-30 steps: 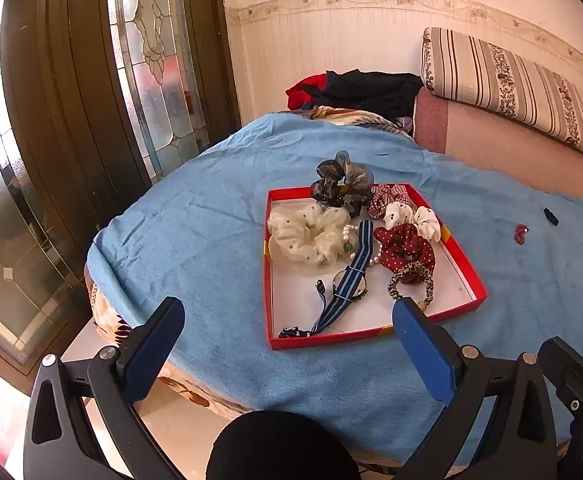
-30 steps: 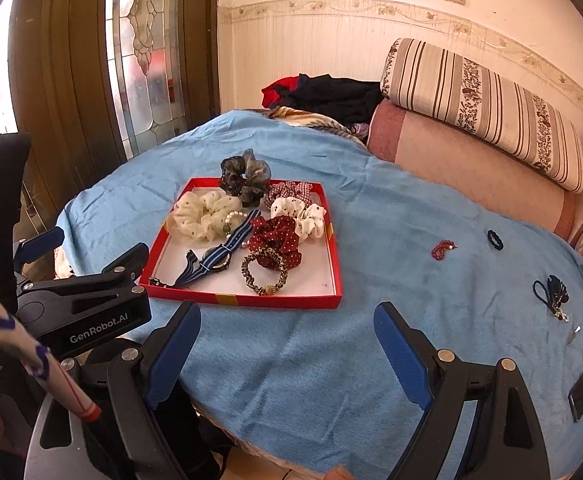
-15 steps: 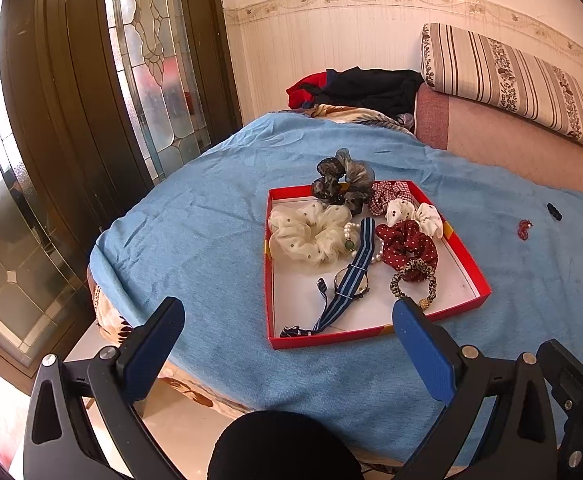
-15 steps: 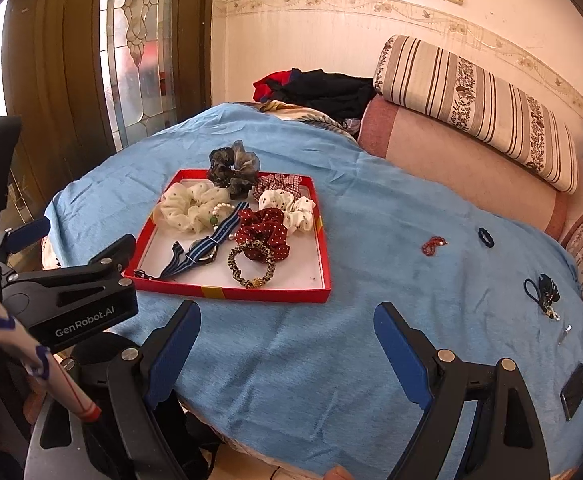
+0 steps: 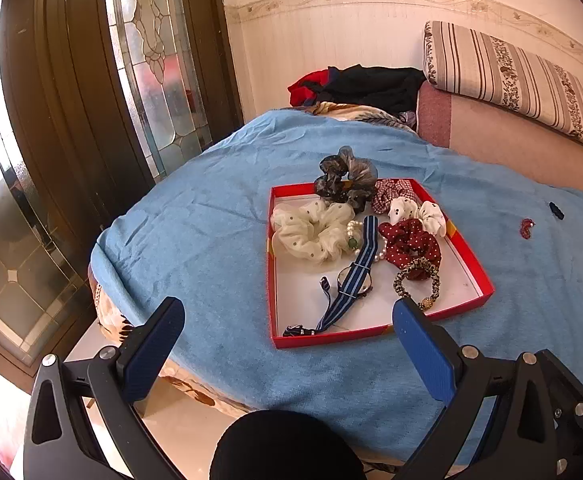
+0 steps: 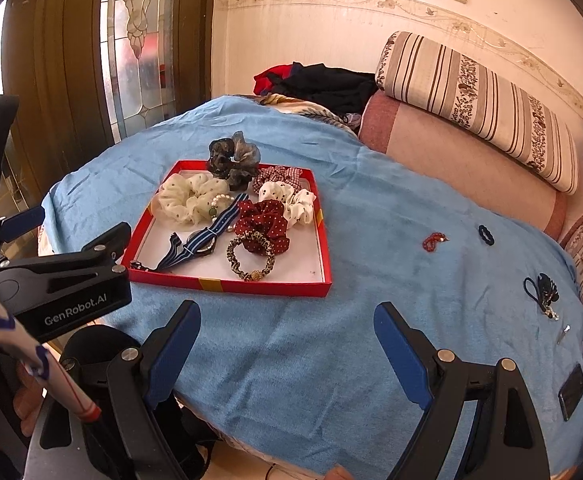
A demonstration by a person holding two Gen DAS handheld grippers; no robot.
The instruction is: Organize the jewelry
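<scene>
While both my grippers hung spread and empty above the near edge, the blue towelling cover (image 6: 371, 208) stretched wide and soft across the bed. On it sat the shallow red cardboard tray (image 6: 251, 286), already crowded with puffy fabric scrunchies, a striped-strap watch (image 6: 201, 242) and a leopard-print band (image 6: 251, 256). I judged gathering unfinished: a small red bead bracelet (image 6: 433, 241) and a dark hair tie (image 6: 485, 235) lay loose, well apart from the tray. My right gripper (image 6: 287, 340) needed a reach and a fine pinch; my left gripper (image 5: 287, 334) waited.
</scene>
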